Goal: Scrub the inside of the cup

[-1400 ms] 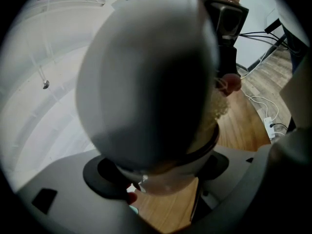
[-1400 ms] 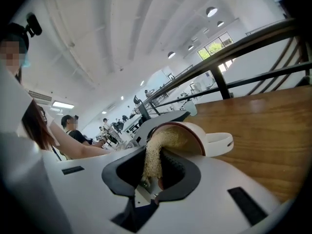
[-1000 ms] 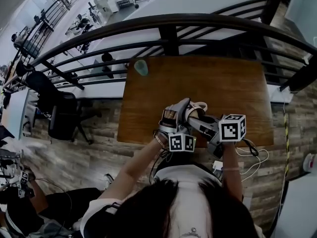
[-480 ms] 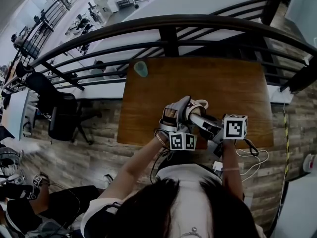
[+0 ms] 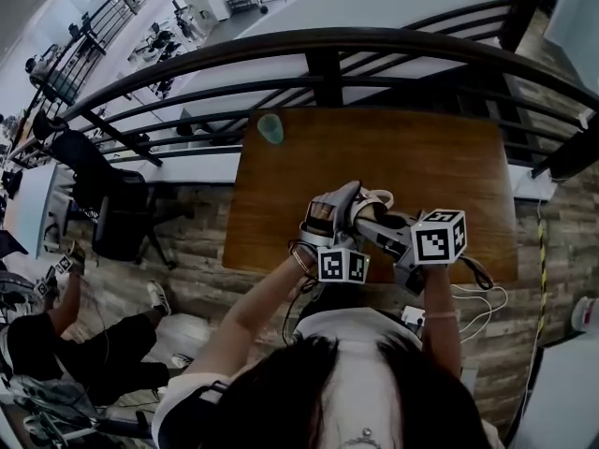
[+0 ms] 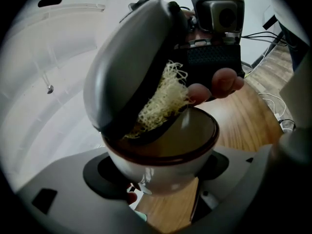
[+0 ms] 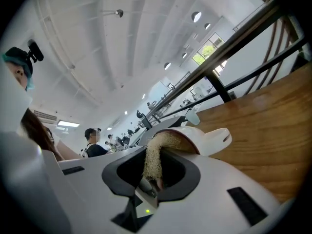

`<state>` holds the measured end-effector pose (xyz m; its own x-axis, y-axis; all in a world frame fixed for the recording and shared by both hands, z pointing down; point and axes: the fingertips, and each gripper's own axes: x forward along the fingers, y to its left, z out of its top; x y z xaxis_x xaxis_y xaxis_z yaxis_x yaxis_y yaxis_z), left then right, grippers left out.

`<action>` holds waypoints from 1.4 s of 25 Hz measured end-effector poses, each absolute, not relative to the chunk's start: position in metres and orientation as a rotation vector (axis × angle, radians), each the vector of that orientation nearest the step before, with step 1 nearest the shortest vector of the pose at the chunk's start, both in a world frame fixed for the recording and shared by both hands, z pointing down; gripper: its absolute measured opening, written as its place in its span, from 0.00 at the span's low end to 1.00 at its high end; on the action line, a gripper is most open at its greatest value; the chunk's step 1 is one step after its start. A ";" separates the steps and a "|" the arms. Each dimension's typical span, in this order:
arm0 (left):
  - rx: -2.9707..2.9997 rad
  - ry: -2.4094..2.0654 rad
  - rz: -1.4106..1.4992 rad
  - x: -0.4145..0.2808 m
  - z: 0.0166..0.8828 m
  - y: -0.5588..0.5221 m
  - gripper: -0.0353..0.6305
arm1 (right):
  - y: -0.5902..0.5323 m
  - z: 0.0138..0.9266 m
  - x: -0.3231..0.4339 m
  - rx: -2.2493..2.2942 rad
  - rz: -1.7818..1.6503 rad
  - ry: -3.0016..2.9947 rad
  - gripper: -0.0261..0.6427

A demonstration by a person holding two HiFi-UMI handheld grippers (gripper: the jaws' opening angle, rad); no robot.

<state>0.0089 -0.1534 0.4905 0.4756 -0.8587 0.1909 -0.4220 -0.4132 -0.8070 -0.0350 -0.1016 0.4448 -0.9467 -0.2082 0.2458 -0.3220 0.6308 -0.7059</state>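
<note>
Cup (image 6: 161, 162), white with a brown rim, clamped between the jaws of the left gripper (image 5: 328, 218) above the near part of the wooden table (image 5: 421, 157). Pale fibrous scrubber (image 7: 155, 157) pinched tight in the right gripper (image 7: 156, 177), tucked inside the cup's mouth.

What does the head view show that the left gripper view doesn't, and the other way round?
Only the head view: the whole wooden table, the black railing beyond it, and a small green object at its far left corner. Only the left gripper view: the cup's brown-rimmed inside, with a straw-coloured scrubber dipping in. Both: the cup held by the left gripper, and the right gripper reaching into it.
</note>
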 end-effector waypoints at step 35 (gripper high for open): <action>-1.993 0.824 -0.956 -0.004 0.524 -0.129 0.66 | -0.055 0.502 -0.047 0.174 0.353 -2.205 0.16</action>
